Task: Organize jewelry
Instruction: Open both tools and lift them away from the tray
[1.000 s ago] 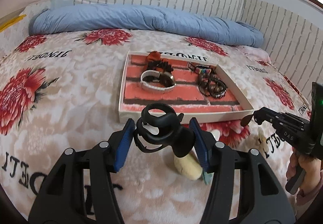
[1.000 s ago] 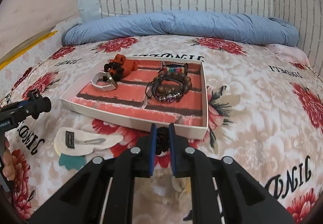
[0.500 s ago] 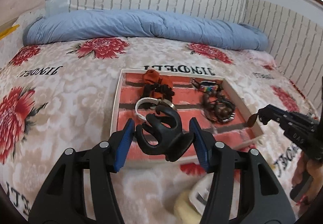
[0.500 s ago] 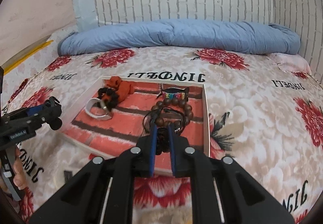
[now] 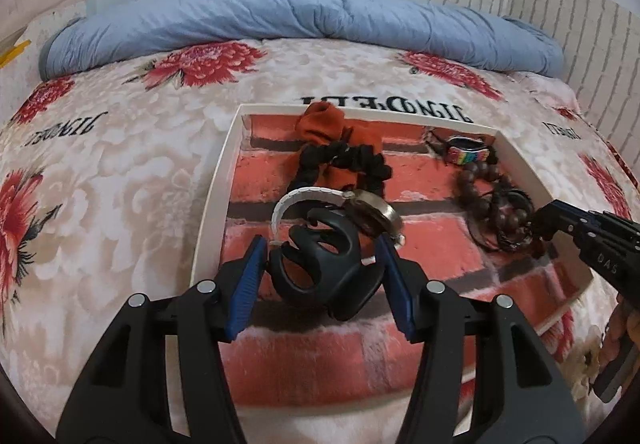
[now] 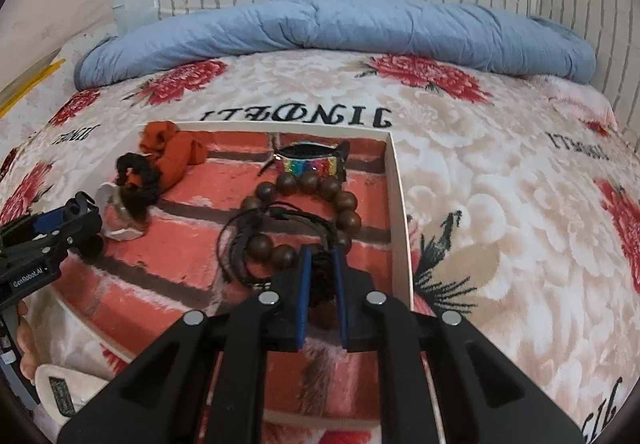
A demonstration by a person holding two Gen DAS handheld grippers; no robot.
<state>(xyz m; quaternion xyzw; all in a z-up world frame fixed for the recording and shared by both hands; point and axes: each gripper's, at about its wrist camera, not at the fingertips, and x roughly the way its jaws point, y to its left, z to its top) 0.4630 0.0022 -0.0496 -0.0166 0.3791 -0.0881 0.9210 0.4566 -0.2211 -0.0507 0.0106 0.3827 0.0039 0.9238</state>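
Left gripper [image 5: 322, 268], lower centre of its frame, clamps a black hair claw [image 5: 320, 264] over the white tray [image 5: 216, 199], watch [image 5: 340, 211] just beyond. Right gripper [image 6: 320, 276] pinches a dark beaded piece [image 6: 322, 284], jaws nearly closed, wooden bead bracelet [image 6: 308, 211] directly ahead, scrunchies [image 6: 160, 159] upper left.

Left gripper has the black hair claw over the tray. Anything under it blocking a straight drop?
Yes. The white-strapped watch lies just beyond the hair claw held in the left gripper; bare tray floor shows nearer the camera.
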